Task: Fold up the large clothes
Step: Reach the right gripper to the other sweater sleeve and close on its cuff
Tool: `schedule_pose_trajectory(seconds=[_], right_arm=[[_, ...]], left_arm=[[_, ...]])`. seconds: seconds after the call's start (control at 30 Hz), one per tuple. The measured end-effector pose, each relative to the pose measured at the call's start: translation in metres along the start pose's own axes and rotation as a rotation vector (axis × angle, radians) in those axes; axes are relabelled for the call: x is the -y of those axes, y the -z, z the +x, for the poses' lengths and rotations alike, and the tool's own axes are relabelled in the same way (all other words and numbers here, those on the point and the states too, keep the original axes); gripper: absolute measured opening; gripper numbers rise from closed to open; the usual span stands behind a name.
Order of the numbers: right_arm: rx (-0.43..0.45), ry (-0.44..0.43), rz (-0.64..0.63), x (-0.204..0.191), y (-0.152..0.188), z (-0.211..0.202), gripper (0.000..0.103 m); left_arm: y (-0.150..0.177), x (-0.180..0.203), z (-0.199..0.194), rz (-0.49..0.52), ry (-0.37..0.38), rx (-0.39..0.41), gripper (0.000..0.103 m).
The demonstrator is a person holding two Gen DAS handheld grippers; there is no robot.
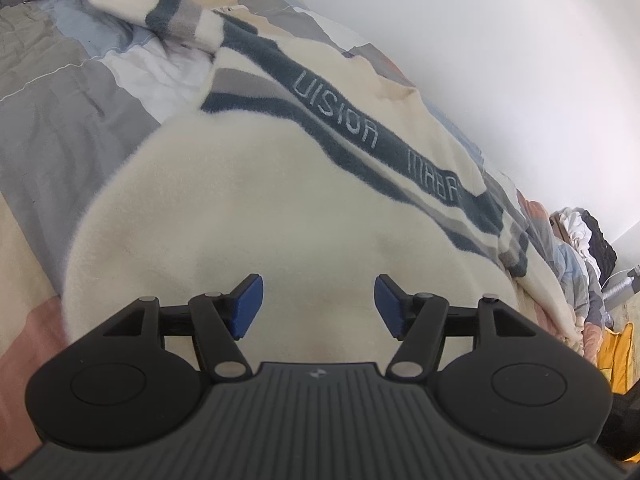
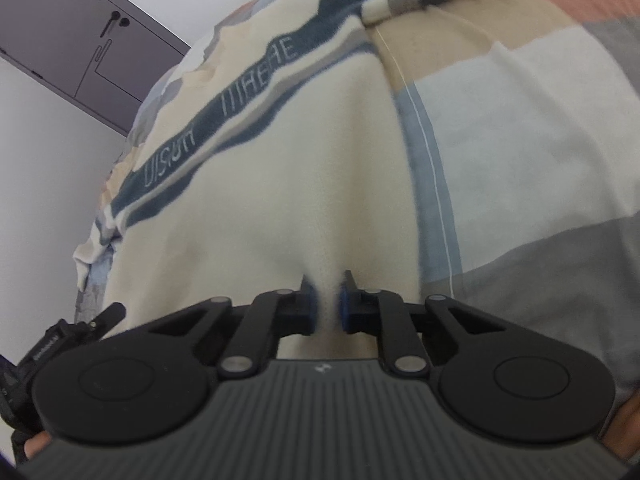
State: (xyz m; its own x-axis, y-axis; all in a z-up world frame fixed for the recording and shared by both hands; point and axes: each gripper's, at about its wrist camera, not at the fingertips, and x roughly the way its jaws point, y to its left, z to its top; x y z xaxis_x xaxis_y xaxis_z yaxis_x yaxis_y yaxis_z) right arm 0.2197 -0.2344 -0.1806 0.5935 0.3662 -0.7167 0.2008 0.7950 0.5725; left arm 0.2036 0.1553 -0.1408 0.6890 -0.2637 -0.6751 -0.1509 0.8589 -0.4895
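Cream fleece sweater with dark teal and grey chest stripes and stitched lettering (image 1: 256, 208) lies spread on a patchwork quilt of grey, blue, peach and white blocks (image 1: 52, 128), covering the bed. One sleeve trails off toward the far left.

Right gripper (image 2: 327, 306): blue pads pinched onto a raised ridge of the cream fabric near the hem, close to the sweater's right edge. Clenched on cloth; how many layers it holds cannot be told.

Left gripper (image 1: 318, 306): jaws apart, nothing between the pads, poised over the near plain part of the sweater.

Risks, as judged:
- Right pinch looks shallow; thick pile may slide out once lifted.
- If the pinch caught the quilt underneath, the bedding would come up too.
- Lifting with one side only would skew the fold.
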Motion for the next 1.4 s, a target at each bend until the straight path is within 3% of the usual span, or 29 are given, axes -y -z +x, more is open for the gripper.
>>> schedule_pose_trajectory(seconds=[0.17,0.33,0.4,0.5,0.6,0.63,0.67,0.7,0.9,1.13,1.33,1.4], right_arm=[[0.022,0.059,-0.108,-0.011,-0.008,-0.024,0.012],[-0.091,0.084,-0.096,0.003,-0.012,-0.006,0.013],[-0.095,0.077,-0.065,0.008,-0.01,-0.004,0.016],[-0.087,0.064,-0.035,0.011,-0.011,-0.007,0.022],[-0.083,0.063,0.013,0.014,-0.013,-0.015,0.038],[-0.076,0.06,0.036,0.018,-0.015,-0.018,0.05],[-0.065,0.053,0.058,0.022,-0.019,-0.022,0.06],[-0.047,0.038,0.083,0.026,-0.023,-0.028,0.062],[0.062,-0.083,0.314,0.073,-0.076,-0.056,0.063],[0.308,0.0,0.43,0.155,-0.148,-0.063,0.063],[0.437,0.021,0.469,0.224,-0.186,-0.039,0.063],[0.462,0.06,0.504,0.248,-0.194,-0.03,0.07]], left_arm=[[0.002,0.01,-0.003,0.049,0.013,0.013,0.068],[0.005,0.016,0.012,0.077,0.007,-0.046,0.068],[0.008,0.016,0.023,0.073,-0.004,-0.093,0.068],[0.013,0.017,0.034,0.095,-0.029,-0.131,0.068],[0.014,0.023,0.034,0.13,-0.044,-0.125,0.068],[0.015,0.024,0.034,0.14,-0.042,-0.122,0.068],[0.015,0.025,0.033,0.148,-0.042,-0.12,0.068],[0.016,0.027,0.033,0.157,-0.042,-0.116,0.068],[0.018,0.037,0.033,0.199,-0.047,-0.088,0.068],[0.021,0.047,0.047,0.264,-0.088,-0.09,0.068],[0.02,0.045,0.058,0.248,-0.109,-0.113,0.069],[0.019,0.047,0.06,0.253,-0.122,-0.112,0.069]])
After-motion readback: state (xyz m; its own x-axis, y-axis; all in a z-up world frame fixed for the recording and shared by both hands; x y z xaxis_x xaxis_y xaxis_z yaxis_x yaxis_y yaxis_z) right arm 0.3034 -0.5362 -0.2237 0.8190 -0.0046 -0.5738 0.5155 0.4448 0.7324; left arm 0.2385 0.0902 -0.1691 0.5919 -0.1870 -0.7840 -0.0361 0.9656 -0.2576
